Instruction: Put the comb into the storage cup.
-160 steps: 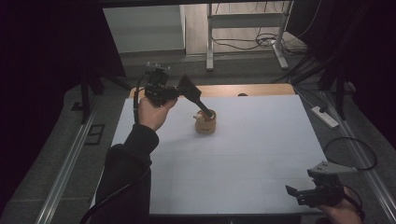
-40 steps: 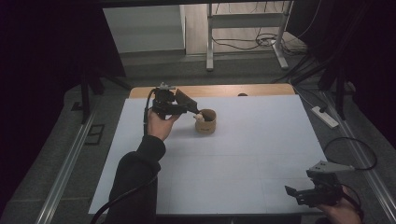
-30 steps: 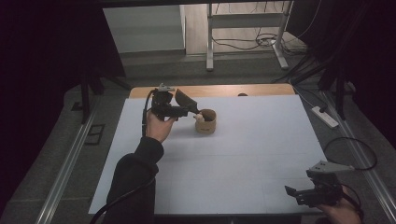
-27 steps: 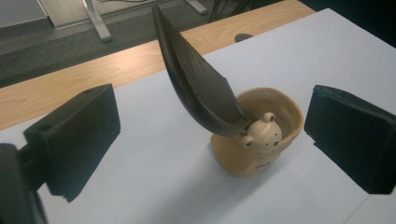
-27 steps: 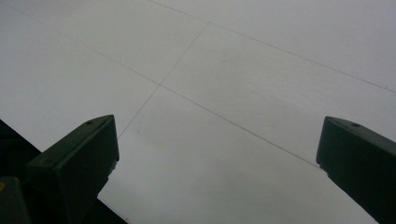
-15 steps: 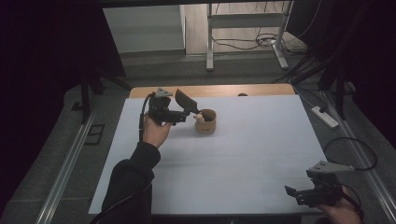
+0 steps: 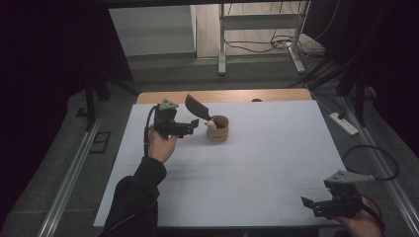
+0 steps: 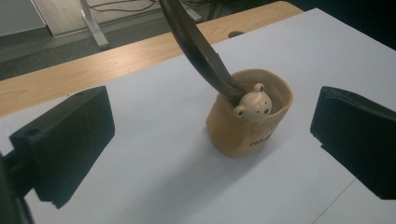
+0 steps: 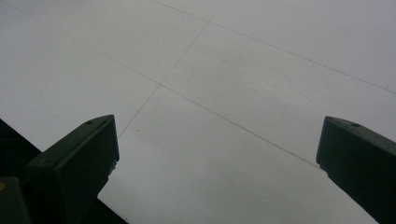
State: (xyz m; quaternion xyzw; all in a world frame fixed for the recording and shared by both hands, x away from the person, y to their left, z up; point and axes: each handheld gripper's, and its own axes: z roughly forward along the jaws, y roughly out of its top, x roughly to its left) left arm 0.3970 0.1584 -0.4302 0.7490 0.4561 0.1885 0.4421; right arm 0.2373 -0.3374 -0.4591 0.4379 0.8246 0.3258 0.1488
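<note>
At the near right corner of the white tabletop (image 7: 257,168), the right tool (image 7: 316,206) rests low in the person's hand with its jaws spread wide and nothing between them; its own view looks down on bare white sheet crossed by thin seam lines. The stretch of tabletop between it and the far side carries nothing that would block a path.

Farther up on the left, a dark sleeve (image 7: 133,197) leads to the left hand (image 7: 160,145), which holds the left tool (image 7: 193,126) above the sheet, jaws parted and gripping nothing. It points toward a small tan cup (image 7: 218,129) that stands upright just beyond its tips, apart from them. In the left gripper view the cup (image 8: 250,121) sits between the two black jaws but farther off. A cream bear-head figure (image 8: 253,106) perches on the cup's near rim, and a dark curved spoon (image 8: 196,46) leans out of the cup, tilting up and away to the left.

Behind the cup a strip of bare wood edge (image 7: 222,95) shows past the white sheet. Beyond it stand the metal legs of a frame (image 7: 222,44) with cables on the floor, and a power strip (image 7: 342,123) lies off the tabletop's right side.
</note>
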